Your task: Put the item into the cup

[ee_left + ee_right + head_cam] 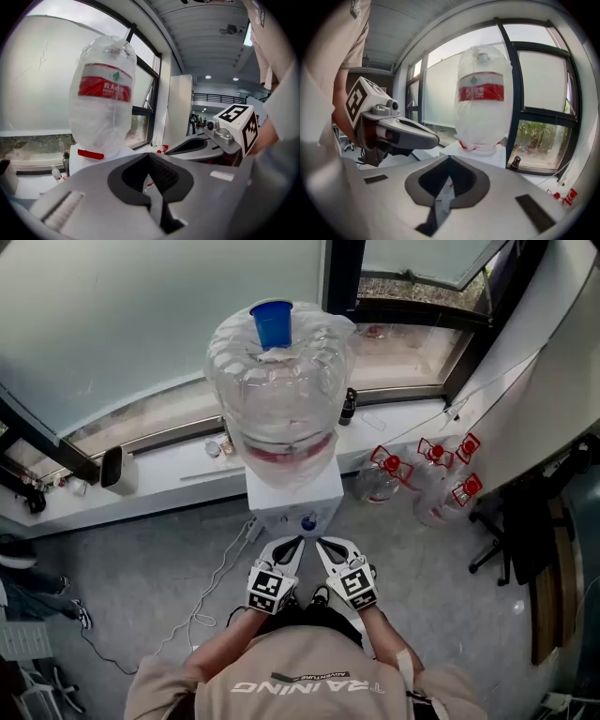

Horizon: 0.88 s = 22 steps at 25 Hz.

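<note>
Left gripper and right gripper, each pressed together empty, sit side by side just before the front edge of the dispenser, floor open either side

left gripper: sitting lower centre, jaws pressing together, holding nothing
right gripper: sitting just beside, jaws pressing together
arms: reaching forward

The head camera looks steeply down from above the person onto the water bottle, with the left gripper and right gripper close beneath. Each gripper camera sits low behind its own jaws, tilted up at that bottle ahead. Each also catches the other gripper beside it.
</note>
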Each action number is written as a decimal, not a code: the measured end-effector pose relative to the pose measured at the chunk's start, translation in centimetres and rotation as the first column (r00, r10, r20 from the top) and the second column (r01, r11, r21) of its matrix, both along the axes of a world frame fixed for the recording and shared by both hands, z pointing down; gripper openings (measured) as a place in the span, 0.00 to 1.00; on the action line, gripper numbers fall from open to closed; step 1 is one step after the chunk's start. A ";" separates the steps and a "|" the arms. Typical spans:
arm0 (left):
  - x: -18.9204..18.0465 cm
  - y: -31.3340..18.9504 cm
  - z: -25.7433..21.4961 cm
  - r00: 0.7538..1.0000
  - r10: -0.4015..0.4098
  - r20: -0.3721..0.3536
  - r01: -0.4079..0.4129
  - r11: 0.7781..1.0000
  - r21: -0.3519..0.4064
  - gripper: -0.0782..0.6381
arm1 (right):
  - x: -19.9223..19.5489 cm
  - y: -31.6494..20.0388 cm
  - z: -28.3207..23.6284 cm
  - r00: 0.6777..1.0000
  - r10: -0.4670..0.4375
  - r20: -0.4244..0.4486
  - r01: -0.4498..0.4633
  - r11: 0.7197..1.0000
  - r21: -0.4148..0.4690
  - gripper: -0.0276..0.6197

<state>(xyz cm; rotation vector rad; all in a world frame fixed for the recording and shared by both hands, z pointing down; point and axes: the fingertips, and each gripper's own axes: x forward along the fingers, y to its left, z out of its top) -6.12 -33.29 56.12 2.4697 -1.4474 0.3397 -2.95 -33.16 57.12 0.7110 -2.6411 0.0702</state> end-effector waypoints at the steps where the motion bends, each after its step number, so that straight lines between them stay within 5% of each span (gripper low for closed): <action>1: -0.2 0.0 -0.7 1.000 -0.003 0.007 0.003 1.000 0.017 0.12 | 0.1 0.0 -1.0 1.000 0.002 0.003 -0.002 1.000 0.012 0.06; 11: -2.9 -1.7 -9.6 0.996 -0.087 0.022 0.082 0.980 0.180 0.12 | 1.7 -1.8 -10.6 0.982 0.032 0.184 -0.042 0.998 0.049 0.06; 16: -4.3 -2.1 -12.4 0.992 -0.127 -0.026 0.130 0.970 0.208 0.12 | 2.0 -2.6 -13.9 0.968 0.030 0.250 -0.048 0.997 0.067 0.06; 22: -5.4 -2.4 -14.3 0.988 -0.151 0.002 0.146 0.959 0.245 0.12 | 3.0 -3.8 -15.5 0.948 0.071 0.311 -0.093 0.994 0.057 0.06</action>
